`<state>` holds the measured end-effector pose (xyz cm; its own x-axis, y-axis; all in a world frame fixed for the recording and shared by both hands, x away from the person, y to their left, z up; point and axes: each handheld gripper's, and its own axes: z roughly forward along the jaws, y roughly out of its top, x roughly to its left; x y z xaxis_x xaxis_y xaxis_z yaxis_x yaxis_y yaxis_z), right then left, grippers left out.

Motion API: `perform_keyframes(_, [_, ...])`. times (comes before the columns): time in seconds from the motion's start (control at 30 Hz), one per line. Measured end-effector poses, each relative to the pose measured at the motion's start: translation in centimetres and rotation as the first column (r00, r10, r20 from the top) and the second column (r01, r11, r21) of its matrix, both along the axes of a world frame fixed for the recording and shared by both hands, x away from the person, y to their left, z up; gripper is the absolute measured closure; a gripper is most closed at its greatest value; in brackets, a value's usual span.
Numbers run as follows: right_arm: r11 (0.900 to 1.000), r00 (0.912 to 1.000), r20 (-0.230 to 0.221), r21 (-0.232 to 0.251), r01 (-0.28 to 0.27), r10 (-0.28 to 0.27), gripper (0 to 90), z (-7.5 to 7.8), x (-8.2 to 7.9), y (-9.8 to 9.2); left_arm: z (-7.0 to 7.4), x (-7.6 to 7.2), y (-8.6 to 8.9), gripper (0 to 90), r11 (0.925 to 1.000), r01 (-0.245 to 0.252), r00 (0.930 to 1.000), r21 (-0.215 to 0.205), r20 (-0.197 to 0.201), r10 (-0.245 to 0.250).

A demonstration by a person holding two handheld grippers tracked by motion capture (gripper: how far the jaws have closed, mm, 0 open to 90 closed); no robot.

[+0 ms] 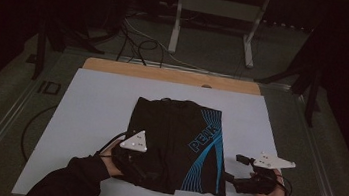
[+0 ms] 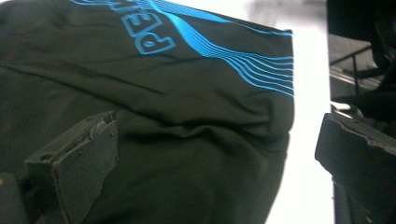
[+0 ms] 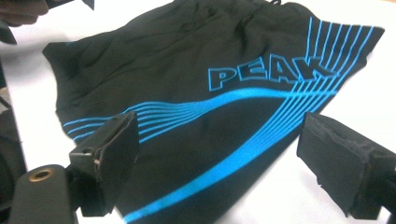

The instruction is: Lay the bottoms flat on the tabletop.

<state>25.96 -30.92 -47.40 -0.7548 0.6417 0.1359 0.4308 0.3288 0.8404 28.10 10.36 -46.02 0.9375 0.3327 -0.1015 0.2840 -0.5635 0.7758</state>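
A pair of black shorts (image 1: pixel 177 143) with blue curved stripes and blue "PEAK" lettering lies folded flat on the white table sheet (image 1: pixel 95 113). My left gripper (image 1: pixel 146 171) hovers over the shorts' near left corner. In the left gripper view it (image 2: pixel 217 123) stands open above the black cloth (image 2: pixel 187 93), with nothing pinched. My right gripper (image 1: pixel 235 172) sits just off the shorts' near right edge, pointing left at it. The right gripper view shows it (image 3: pixel 219 123) open too, with the striped cloth (image 3: pixel 201 70) lying beyond its jaws.
A wooden table edge (image 1: pixel 170 75) runs along the far side of the sheet. Beyond it on the floor stand a white metal frame (image 1: pixel 219 8) and loose cables (image 1: pixel 139 41). Dark stands (image 1: pixel 43 41) flank the table on both sides.
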Motion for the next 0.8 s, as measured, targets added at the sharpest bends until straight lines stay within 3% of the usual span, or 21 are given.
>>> perform_keyframes(0.17, [1.0, 0.9998, 0.018, -0.015, -0.005, 0.005, 13.1, 0.4, 1.6, 0.8, 0.4, 1.1, 1.3, 1.0, 0.9987, -0.051, 0.9987, -0.002, 0.01, 0.051])
perform_keyframes(0.43, [1.0, 0.9995, 0.031, 0.011, -0.008, 0.008, 13.2, 0.7, 4.2, 2.2, 0.4, 3.2, 3.3, 1.0, 0.9913, -0.131, 0.9913, -0.011, 0.004, 0.131])
perform_keyframes(0.8, [1.0, 0.9997, 0.024, 0.01, 0.008, -0.008, 12.5, -0.3, 7.7, 4.0, -0.2, 6.3, 5.0, 1.6, 0.9723, -0.233, 0.9725, -0.021, 0.002, 0.233])
